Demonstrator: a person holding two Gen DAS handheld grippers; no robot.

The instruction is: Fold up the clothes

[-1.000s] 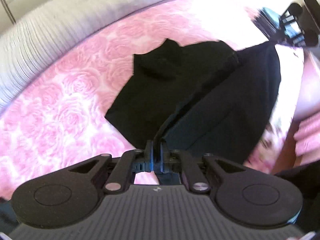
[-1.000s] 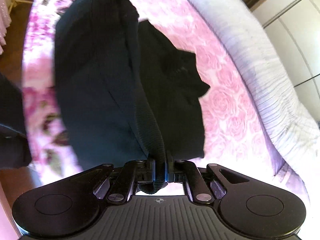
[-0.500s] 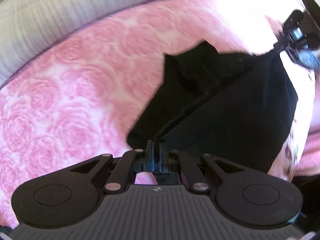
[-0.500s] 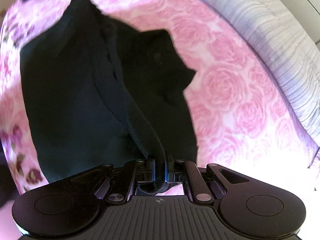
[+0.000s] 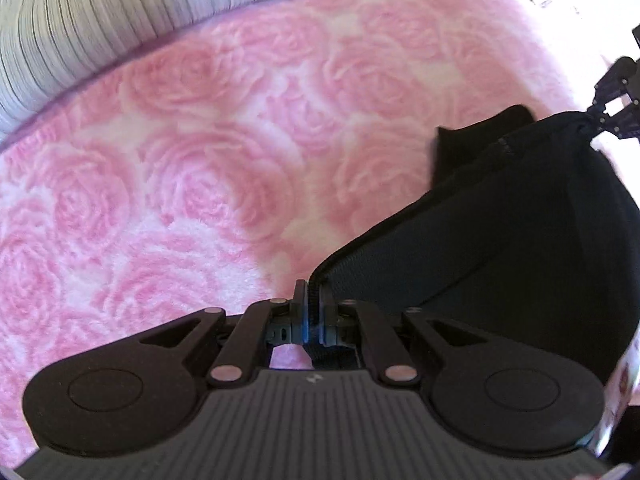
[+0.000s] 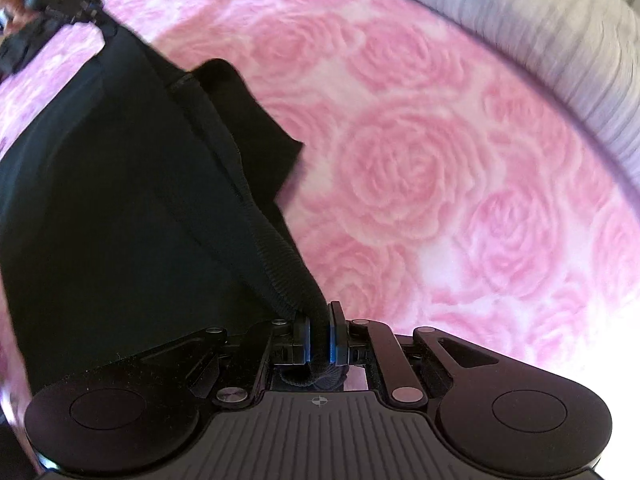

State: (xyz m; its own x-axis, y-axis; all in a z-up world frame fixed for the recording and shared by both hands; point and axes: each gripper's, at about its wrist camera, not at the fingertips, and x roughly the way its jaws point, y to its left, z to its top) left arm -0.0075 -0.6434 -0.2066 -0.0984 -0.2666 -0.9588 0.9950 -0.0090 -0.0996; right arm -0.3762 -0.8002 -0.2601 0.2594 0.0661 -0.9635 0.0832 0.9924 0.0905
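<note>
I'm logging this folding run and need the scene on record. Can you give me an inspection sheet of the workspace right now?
Surface: pink rose-patterned fleece blanket covering the bed.
Job's things: black knit garment with ribbed hem, lifted and stretched between both grippers.
Clutter: nothing seen.
Grippers: left gripper shut on the garment's edge; right gripper shut on the ribbed hem.
Cables: nothing seen.
Surroundings: grey-white ribbed bolster along the blanket's far edge.
</note>
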